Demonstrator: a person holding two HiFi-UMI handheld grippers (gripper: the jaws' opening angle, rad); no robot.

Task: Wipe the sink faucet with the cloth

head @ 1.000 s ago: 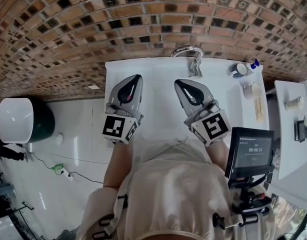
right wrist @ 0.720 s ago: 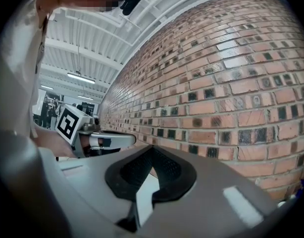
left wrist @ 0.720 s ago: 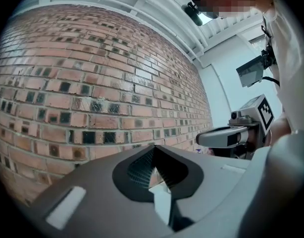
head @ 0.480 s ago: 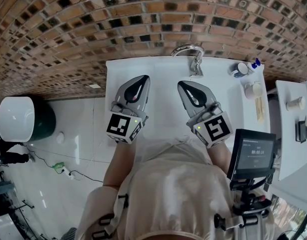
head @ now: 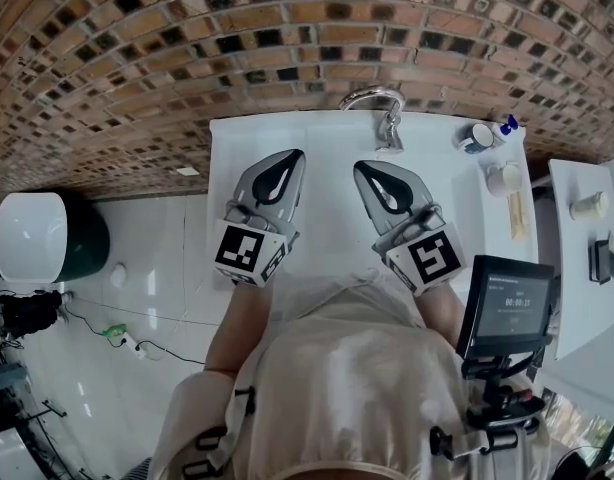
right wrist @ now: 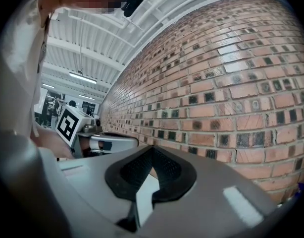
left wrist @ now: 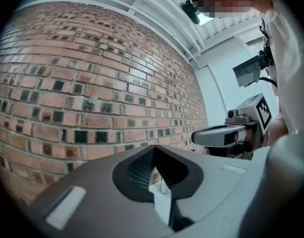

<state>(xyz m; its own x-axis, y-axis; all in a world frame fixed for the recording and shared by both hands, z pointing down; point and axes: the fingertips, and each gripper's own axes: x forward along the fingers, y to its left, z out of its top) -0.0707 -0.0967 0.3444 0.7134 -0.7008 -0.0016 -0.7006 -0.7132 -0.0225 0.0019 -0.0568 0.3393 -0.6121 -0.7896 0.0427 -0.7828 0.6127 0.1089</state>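
Note:
The chrome faucet [head: 385, 116] stands at the back of the white sink counter [head: 237, 138], against the brick wall. My left gripper [head: 290, 158] hovers level over the counter, left of and in front of the faucet, its jaws shut with nothing between them. Beside it my right gripper [head: 364, 168] is just in front of the faucet, also shut and empty. In the left gripper view the closed tips [left wrist: 154, 147] point at the brick wall, with the right gripper [left wrist: 224, 135] to the side. In the right gripper view the tips [right wrist: 152, 148] meet too. No cloth shows in any view.
A cup [head: 476, 140], a blue-capped item [head: 509, 126], a white mug [head: 504, 180] and a wooden piece [head: 518, 220] sit at the counter's right end. A second white counter [head: 582, 268] lies further right. A screen device [head: 507, 306] hangs by my right side. A white round fixture [head: 29, 238] stands on the floor at left.
My left gripper has shifted a little to the right, toward the right gripper. The right gripper has stayed about where it was.

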